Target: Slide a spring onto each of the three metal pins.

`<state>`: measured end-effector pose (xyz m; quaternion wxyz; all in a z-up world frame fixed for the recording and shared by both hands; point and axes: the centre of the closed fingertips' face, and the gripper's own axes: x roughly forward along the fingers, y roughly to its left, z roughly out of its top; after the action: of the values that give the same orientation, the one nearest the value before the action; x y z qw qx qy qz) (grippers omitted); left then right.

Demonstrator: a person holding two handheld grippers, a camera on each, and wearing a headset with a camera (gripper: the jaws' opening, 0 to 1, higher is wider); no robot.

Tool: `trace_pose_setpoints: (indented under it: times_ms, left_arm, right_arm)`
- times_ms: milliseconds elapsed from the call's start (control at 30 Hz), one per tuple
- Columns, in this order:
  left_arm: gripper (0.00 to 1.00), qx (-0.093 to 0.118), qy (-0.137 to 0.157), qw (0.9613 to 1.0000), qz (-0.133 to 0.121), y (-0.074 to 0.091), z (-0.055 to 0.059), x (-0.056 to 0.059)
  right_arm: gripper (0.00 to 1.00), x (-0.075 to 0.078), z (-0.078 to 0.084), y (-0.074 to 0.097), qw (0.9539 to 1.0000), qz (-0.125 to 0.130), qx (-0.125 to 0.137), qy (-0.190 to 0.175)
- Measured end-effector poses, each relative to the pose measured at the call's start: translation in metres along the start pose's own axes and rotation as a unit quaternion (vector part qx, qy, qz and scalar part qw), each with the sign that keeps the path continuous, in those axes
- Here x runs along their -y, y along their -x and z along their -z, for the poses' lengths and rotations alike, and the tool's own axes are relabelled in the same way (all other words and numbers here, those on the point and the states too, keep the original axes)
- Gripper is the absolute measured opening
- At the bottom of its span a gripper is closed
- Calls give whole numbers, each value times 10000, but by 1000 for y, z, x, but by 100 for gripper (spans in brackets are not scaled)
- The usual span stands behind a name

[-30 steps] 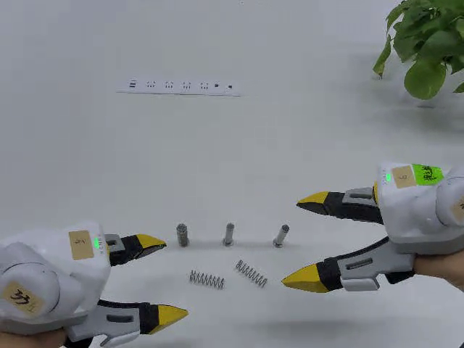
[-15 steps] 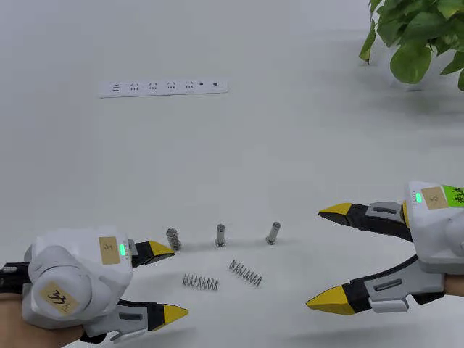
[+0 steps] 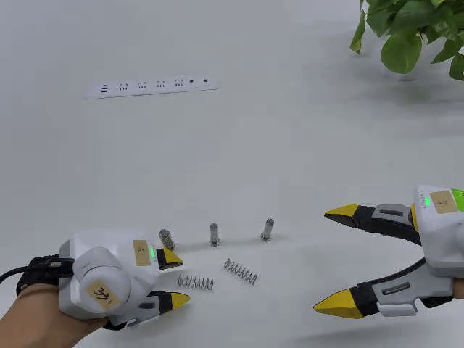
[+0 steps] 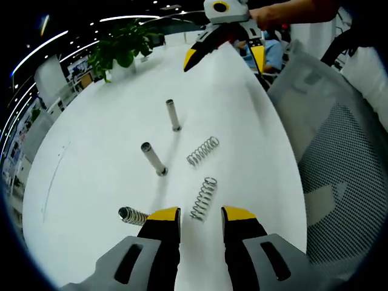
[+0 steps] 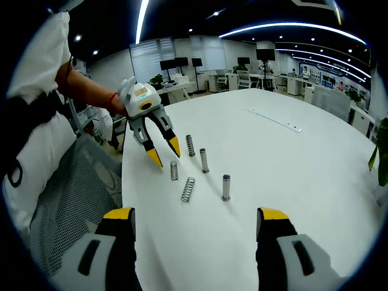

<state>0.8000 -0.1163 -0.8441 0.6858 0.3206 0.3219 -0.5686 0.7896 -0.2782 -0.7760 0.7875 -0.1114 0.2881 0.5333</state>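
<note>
The left gripper [image 3: 180, 278] sits low in the person's left hand [image 3: 32, 317], its yellow-tipped fingers [image 4: 163, 217] a little apart with nothing between them. The right gripper [image 3: 326, 259] is spread wide and empty, its fingers pointing toward the left one.

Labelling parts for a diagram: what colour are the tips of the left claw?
Yellow, on the left claw; it shows best in the left gripper view.

Right claw [image 5: 194, 216]: jaws spread wide.
Left claw [image 5: 164, 152]: tips just beside far loose spring [image 5: 174, 170]; near loose spring [image 5: 188, 189] lies apart.
Pins: far pin [image 5: 190, 145] wears a spring; middle pin [image 5: 204, 160] and near pin [image 5: 225, 187] bare, upright on bench [image 5: 291, 182].
</note>
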Motion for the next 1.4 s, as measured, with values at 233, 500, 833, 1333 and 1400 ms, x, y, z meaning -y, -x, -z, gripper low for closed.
trace_pose_setpoints:
  times_ms: [233, 500, 833, 1333, 1400]
  left_arm:
    - [23, -100, -27, 9999, 31, -7, 7, 0]
    - [17, -251, -26, 9997, 41, -13, 12, -1]
    - [12, -321, -71, 9995, 28, -14, 13, 0]
    - [11, -198, 263, 9994, -73, -11, 11, 2]
    - [11, -136, 333, 9993, -90, -11, 10, 2]
  right_arm:
    - [82, -1, 2, 1, 10000, 25, 18, -39]
    - [82, -3, 2, 2, 10000, 37, 21, -60]
    - [82, -5, 2, 2, 9999, 53, 33, -94]
    - [81, -9, 0, -1, 10000, 18, 26, -64]
    - [81, -10, -1, -2, 10000, 8, 28, -46]
